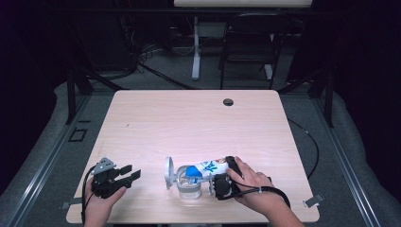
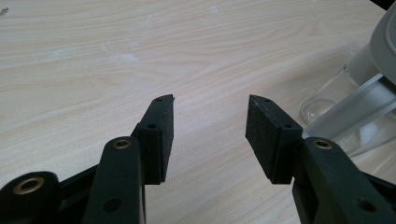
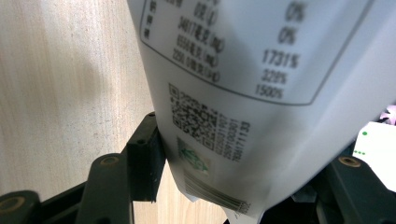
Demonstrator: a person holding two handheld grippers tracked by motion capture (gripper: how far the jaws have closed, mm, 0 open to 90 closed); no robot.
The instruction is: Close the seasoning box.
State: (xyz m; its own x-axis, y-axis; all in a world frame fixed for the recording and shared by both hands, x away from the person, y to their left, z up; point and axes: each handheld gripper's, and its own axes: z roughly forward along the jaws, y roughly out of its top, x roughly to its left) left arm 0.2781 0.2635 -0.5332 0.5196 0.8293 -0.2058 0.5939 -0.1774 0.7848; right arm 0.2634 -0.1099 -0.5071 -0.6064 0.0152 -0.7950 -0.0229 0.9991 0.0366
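A white and blue printed pouch (image 1: 204, 168) lies tilted with its blue end over the mouth of a clear glass jar (image 1: 188, 188) near the table's front edge. The jar's grey hinged lid (image 1: 169, 172) stands open to its left. My right gripper (image 1: 221, 183) is shut on the pouch's rear end. In the right gripper view the pouch (image 3: 224, 70) fills the gap between the jaws, with barcode and label facing me. My left gripper (image 1: 128, 172) rests left of the jar, open and holding nothing. In the left gripper view the left gripper (image 2: 210, 128) has the jar (image 2: 343, 109) to its right.
The light wood table (image 1: 189, 123) has a round cable hole (image 1: 228, 101) near its far edge. A black chair (image 1: 248, 42) and a desk leg (image 1: 196, 47) stand beyond the table. Dark cables trail off to the right.
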